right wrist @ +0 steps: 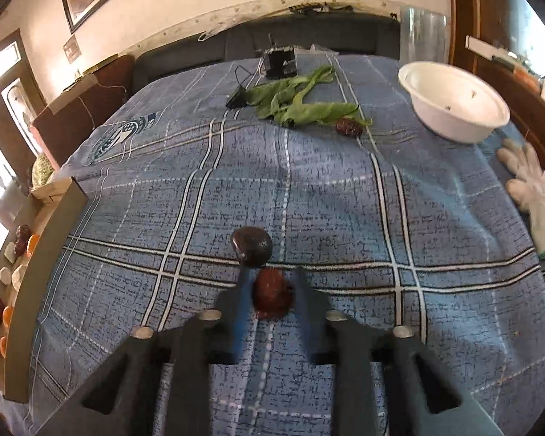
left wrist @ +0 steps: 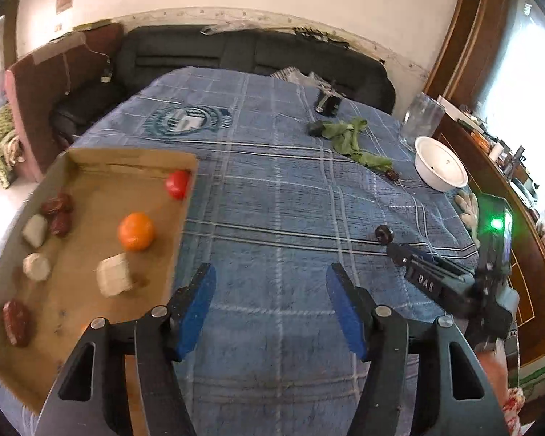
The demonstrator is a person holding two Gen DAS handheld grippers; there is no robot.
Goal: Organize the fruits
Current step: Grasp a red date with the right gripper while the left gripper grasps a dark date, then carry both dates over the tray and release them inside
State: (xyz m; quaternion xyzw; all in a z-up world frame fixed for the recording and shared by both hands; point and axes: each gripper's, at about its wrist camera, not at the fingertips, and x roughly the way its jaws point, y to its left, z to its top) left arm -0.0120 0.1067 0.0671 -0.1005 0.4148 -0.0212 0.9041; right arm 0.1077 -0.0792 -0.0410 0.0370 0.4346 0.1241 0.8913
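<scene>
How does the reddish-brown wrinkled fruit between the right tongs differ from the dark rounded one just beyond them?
The reddish-brown wrinkled fruit is lighter and redder; the dark rounded fruit is nearly black. The reddish one looks wrinkled, the dark one smoother and glossier. The reddish one sits between the fingers of the right tongs, while the dark one lies just past the fingertips. Both rest on the blue plaid cloth, outside the cardboard tray.

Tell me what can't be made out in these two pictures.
- Right wrist view: cardboard tray contents, mostly hidden by its near wall.
- Right wrist view: whether the right gripper actually pinches the red date; motion blur.
- Left wrist view: far black device, too small.
</scene>
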